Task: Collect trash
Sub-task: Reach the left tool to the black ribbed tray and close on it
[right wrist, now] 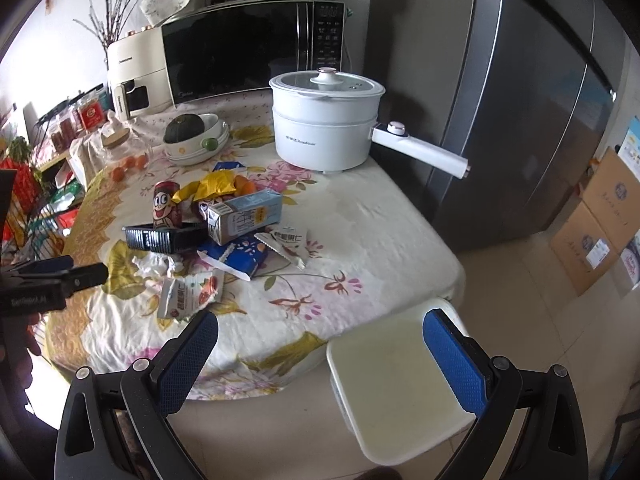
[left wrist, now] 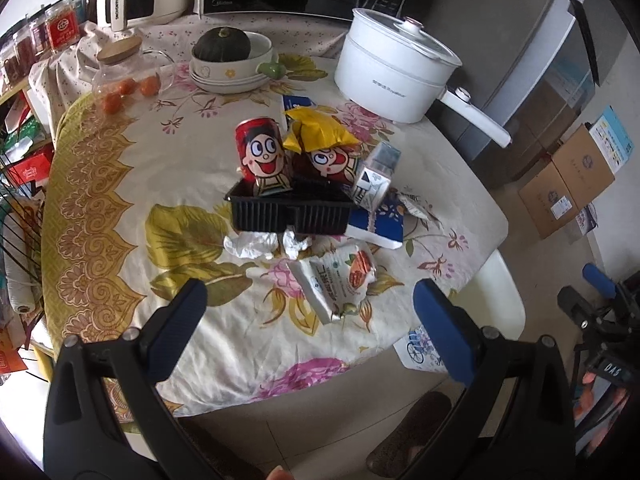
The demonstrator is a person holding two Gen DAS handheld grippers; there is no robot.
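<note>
Black ribbed plastic forms the tray (left wrist: pixel 292 216) at the heart of the litter, straight ahead of the left hand-held gripper (left wrist: pixel 310 320) on the flowered tabletop (left wrist: pixel 120 208). Two red cartoon-faced cans (left wrist: pixel 262 156) stand in it, with a yellow wrapper (left wrist: pixel 318 132) draped over the farther one and a milk carton (left wrist: pixel 378 178) leaning on its right end. Just in front of the tray lie crumpled white tissues (left wrist: pixel 256 246), and nearer still, almost between the left gripper's spread fingers, a torn nut packet (left wrist: pixel 340 280). A blue-and-white snack bag (right wrist: pixel 236 256) and a small white sachet (right wrist: pixel 290 244) lie ahead and left of the right hand-held gripper (right wrist: pixel 320 340), whose fingers are also spread wide and hold nothing.

Judging by this, collection has barely begun: part of the rubbish sits piled in or against the tray, while the tissues, packet, bag and sachet are loose on the cloth and neither gripper has anything. A cream-coloured bin or seat (right wrist: pixel 392 384) sits below the tabletop edge, just under the right gripper; which it is cannot be told, and no obvious trash bag shows. The tray's inside is hidden by the cans, something orange behind the yellow wrapper is too obscured to name, and the packets' print is unreadable.
</note>
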